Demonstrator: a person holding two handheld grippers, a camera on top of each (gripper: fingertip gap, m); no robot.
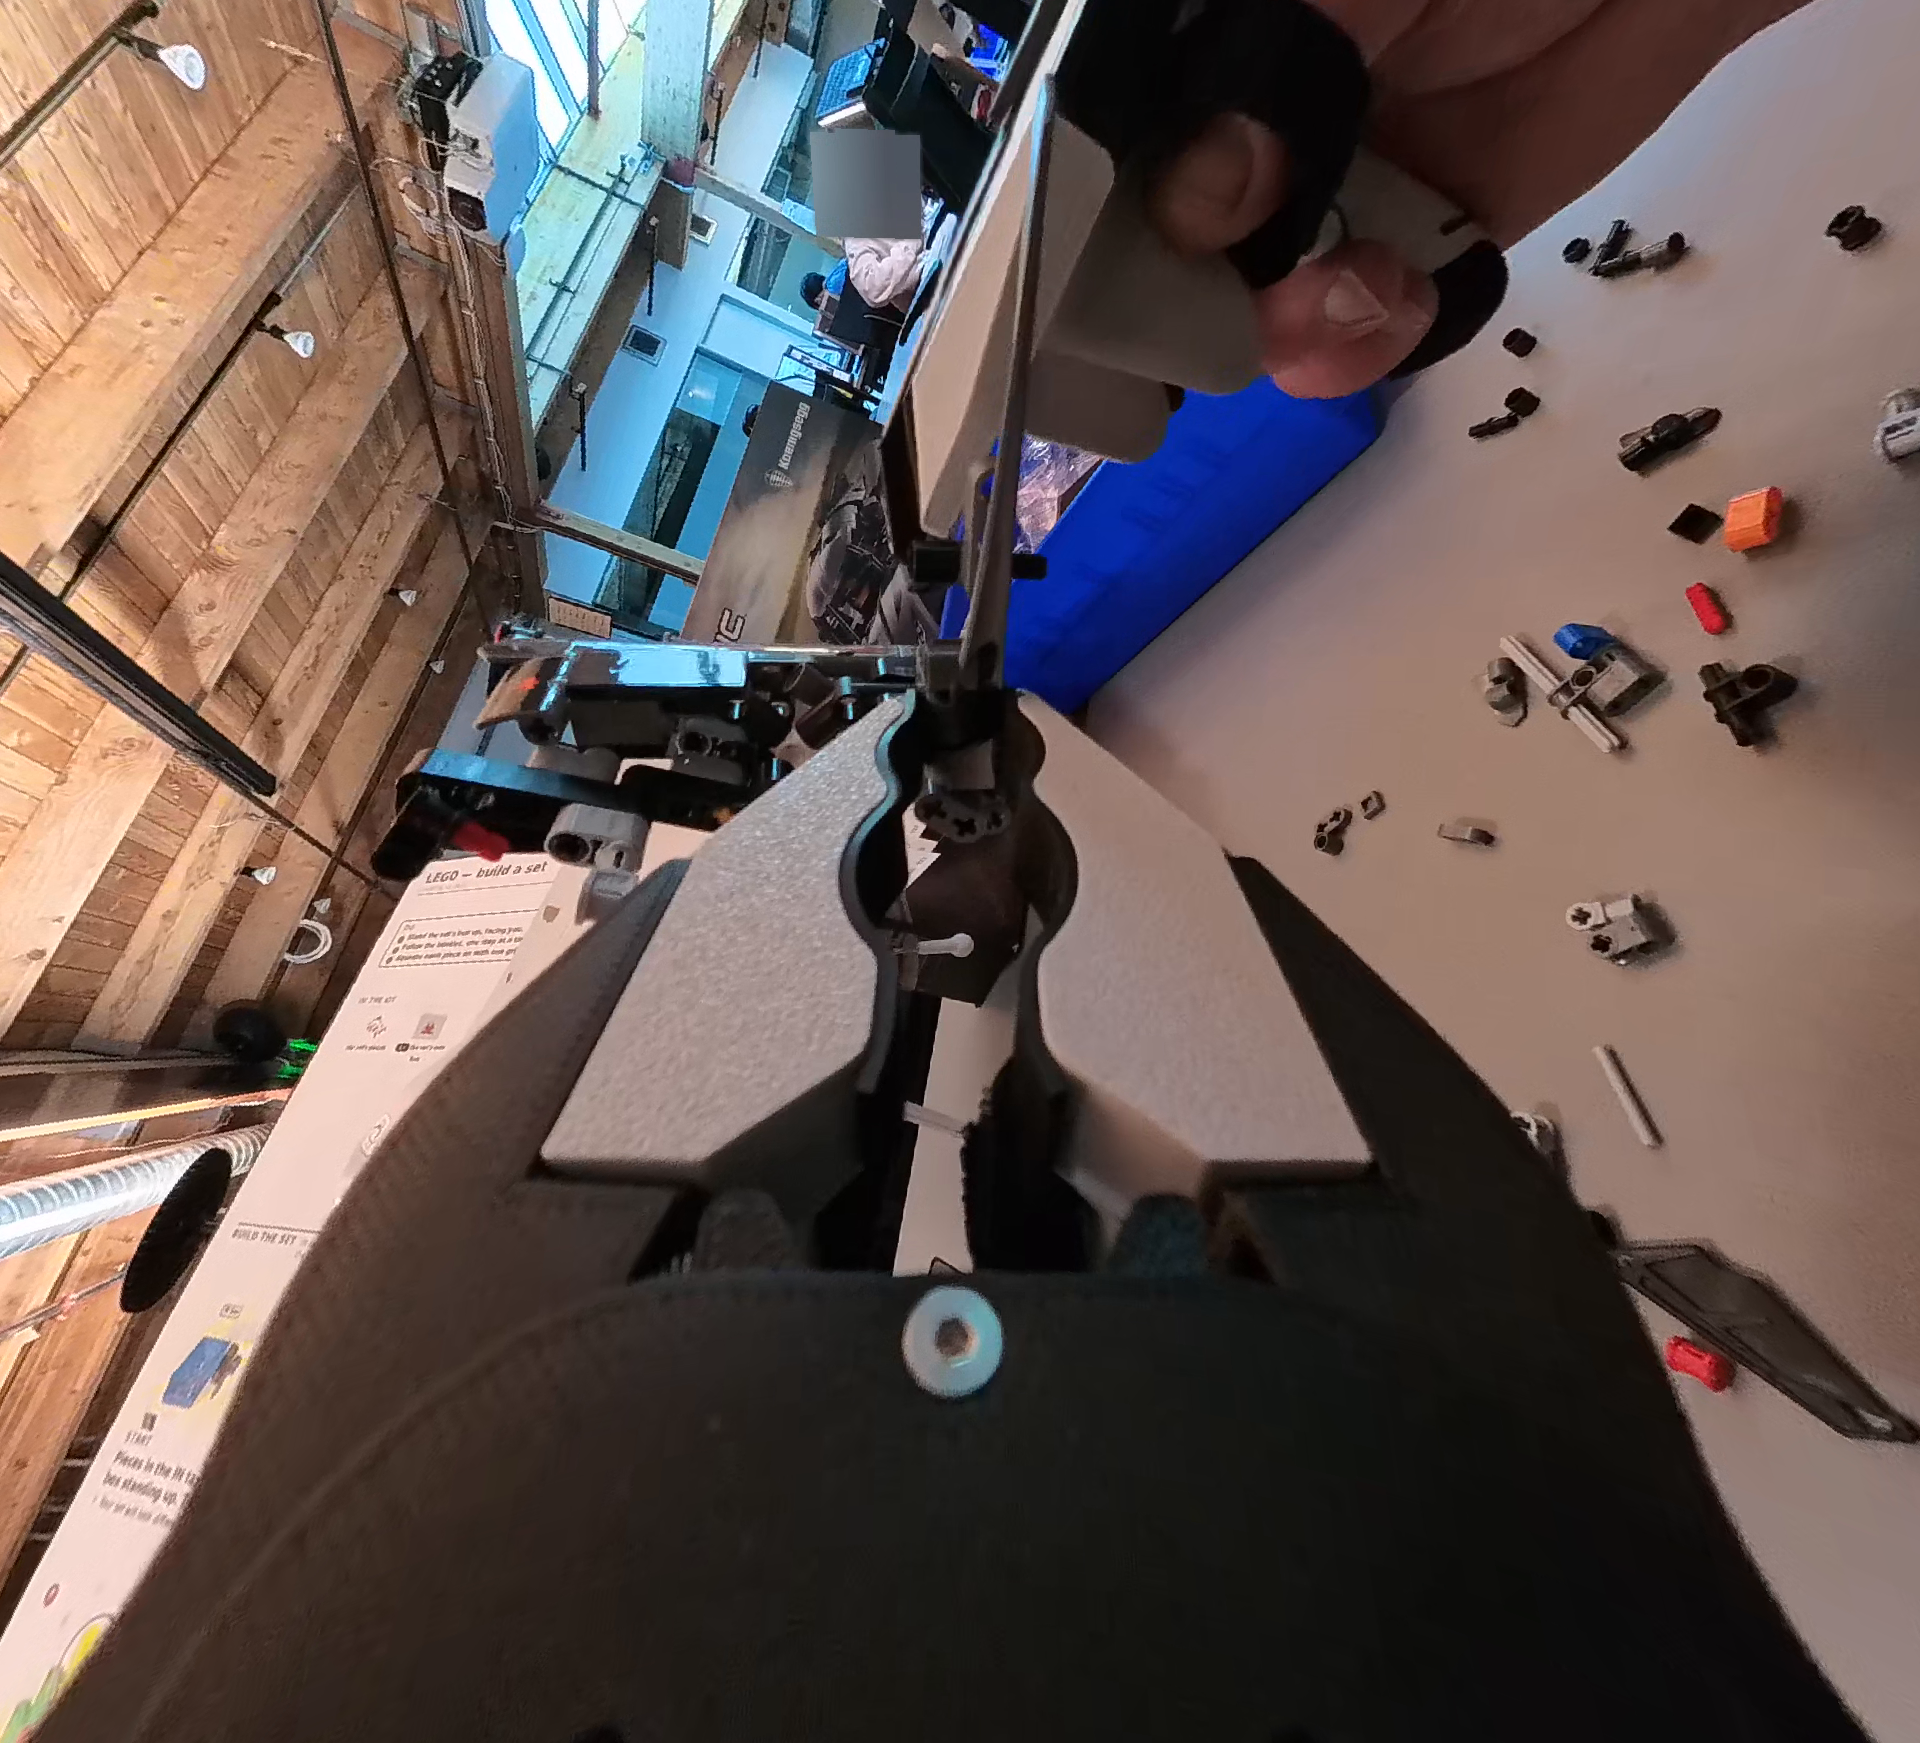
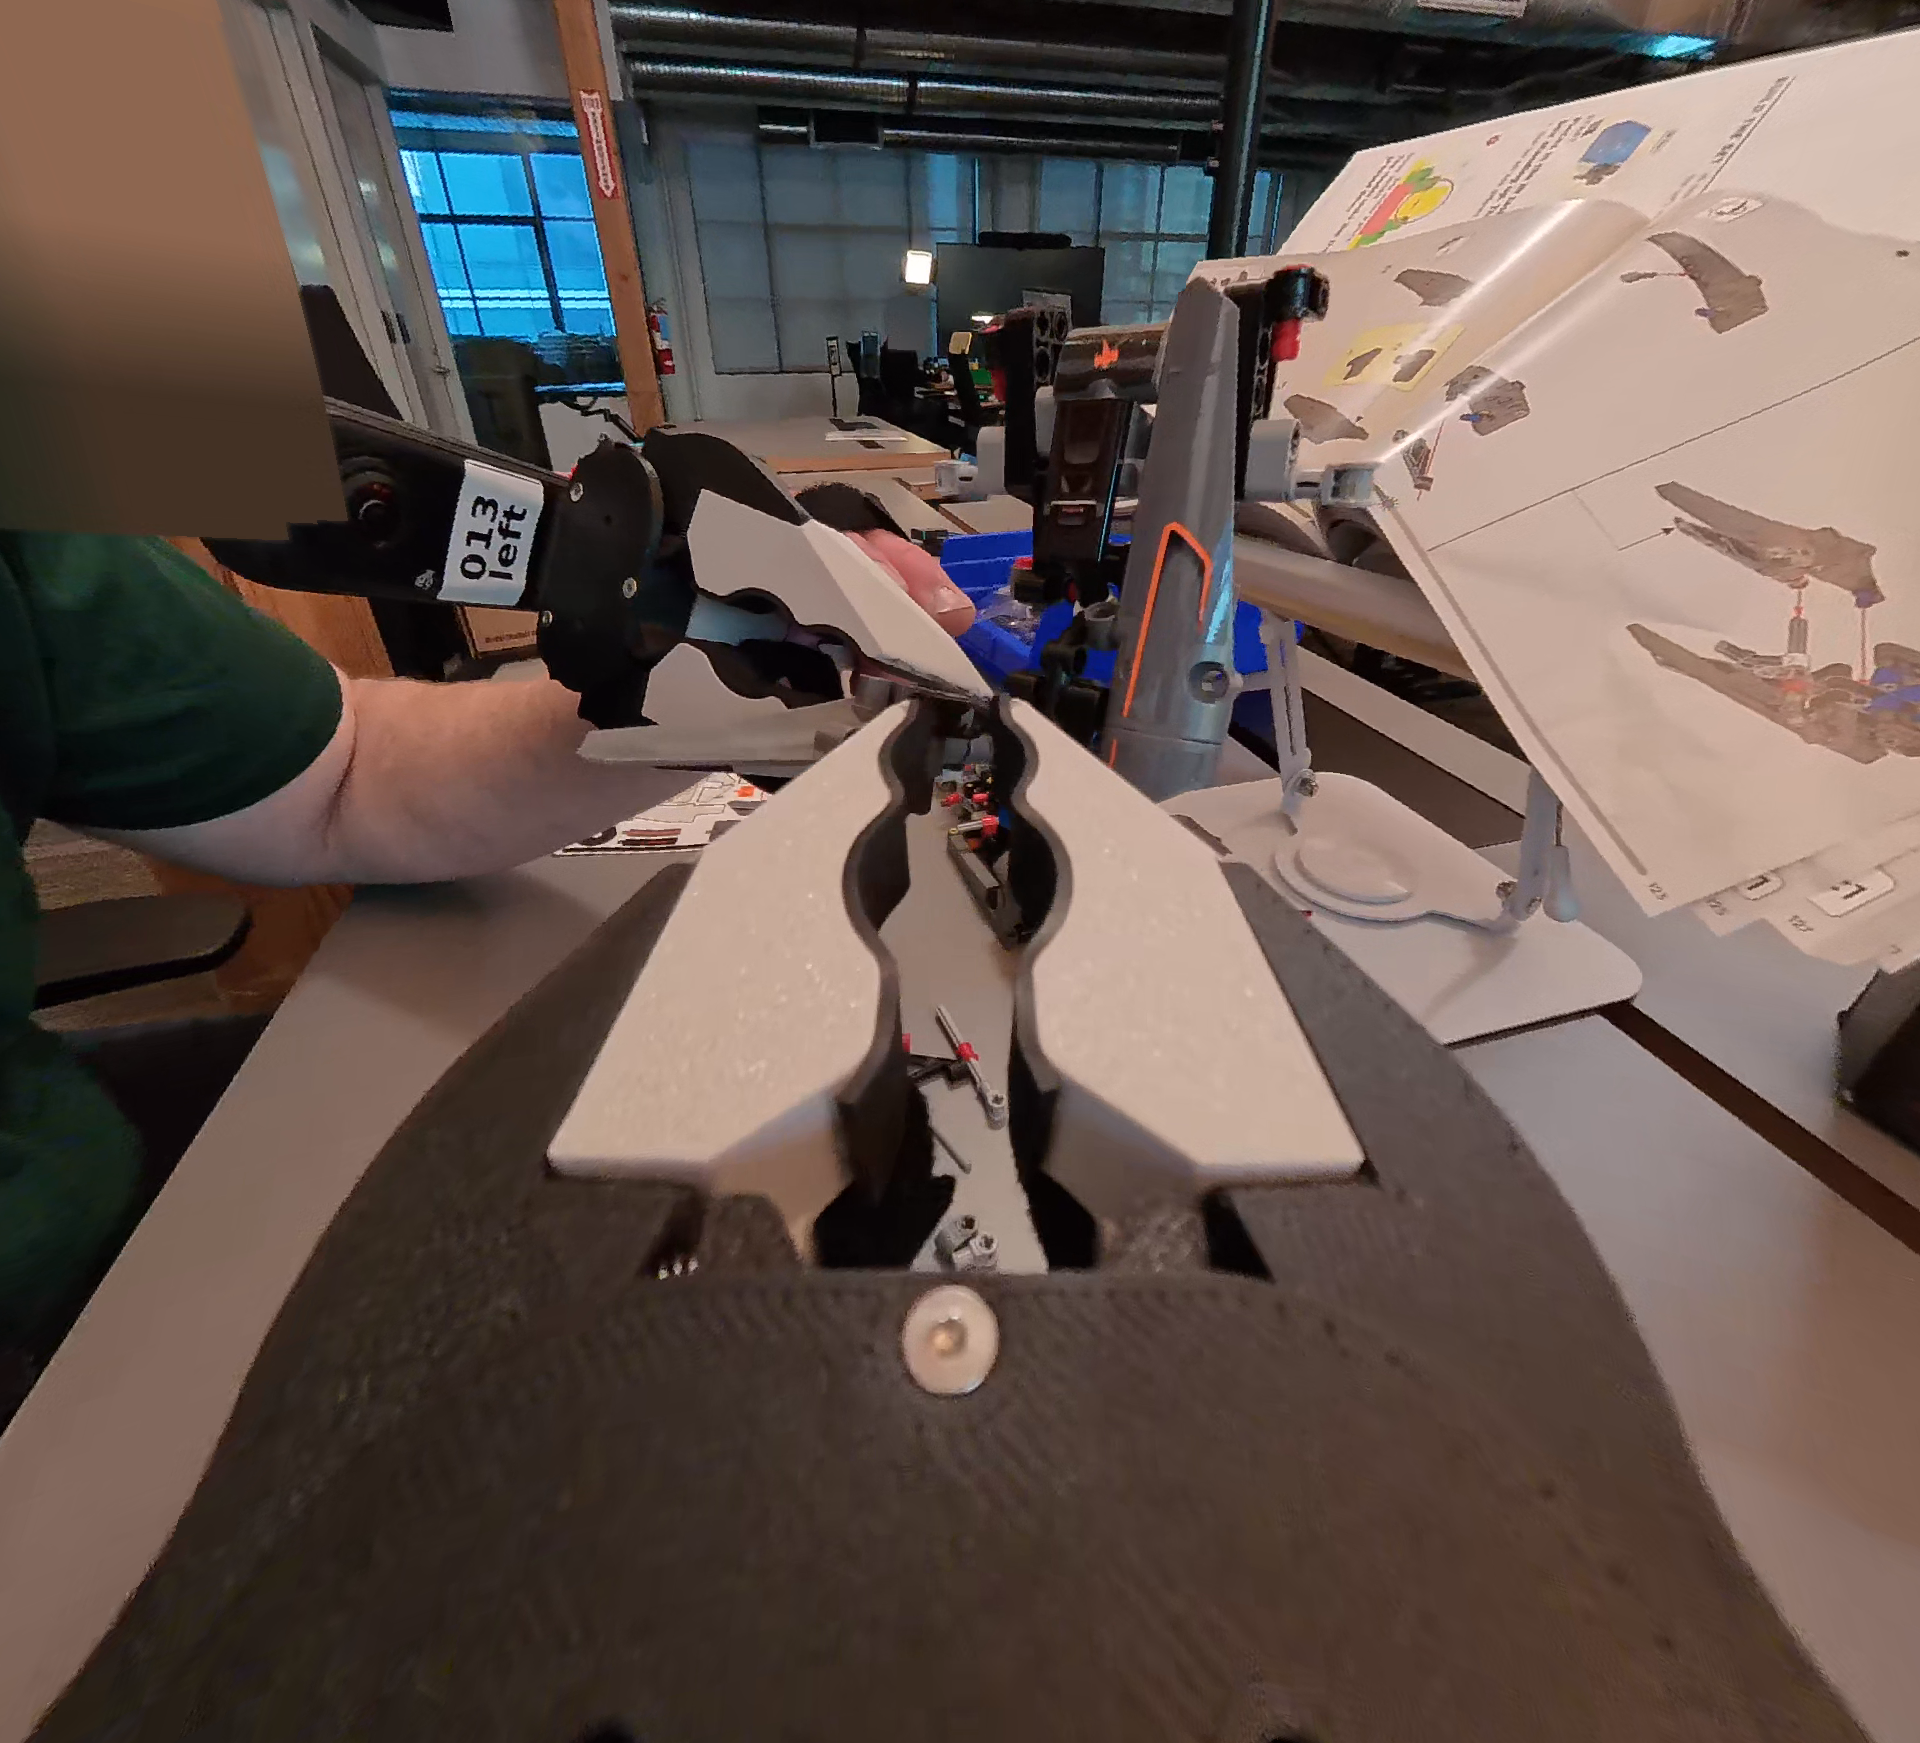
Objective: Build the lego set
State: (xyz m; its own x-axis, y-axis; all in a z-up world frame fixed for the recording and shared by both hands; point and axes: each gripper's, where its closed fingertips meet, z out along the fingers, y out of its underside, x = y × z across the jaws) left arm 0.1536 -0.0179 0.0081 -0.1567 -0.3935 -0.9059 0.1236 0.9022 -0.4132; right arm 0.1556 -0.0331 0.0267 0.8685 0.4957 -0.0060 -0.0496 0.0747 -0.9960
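My left gripper (image 1: 961,706) is shut on a small piece (image 1: 961,810), a grey connector with a cross hole joined to a black part. My right gripper (image 2: 956,706) comes in across it (image 1: 977,659), shut on the black end of the same piece. The left gripper also shows in the right wrist view (image 2: 971,691), tip to tip with the right one. The dark grey Lego model (image 2: 1164,571) with orange trim stands upright just behind the tips (image 1: 644,706). I cannot tell whether the piece touches it.
Loose parts lie on the white table (image 1: 1455,862): an orange piece (image 1: 1754,519), red pin (image 1: 1706,607), grey axle assembly (image 1: 1569,685), grey connector (image 1: 1616,926), dark panel (image 1: 1766,1340). A blue bin (image 1: 1174,540) stands behind. The open instruction booklet (image 2: 1662,498) rests on a stand (image 2: 1455,945). Left and right tips are no more than a few centimetres apart.
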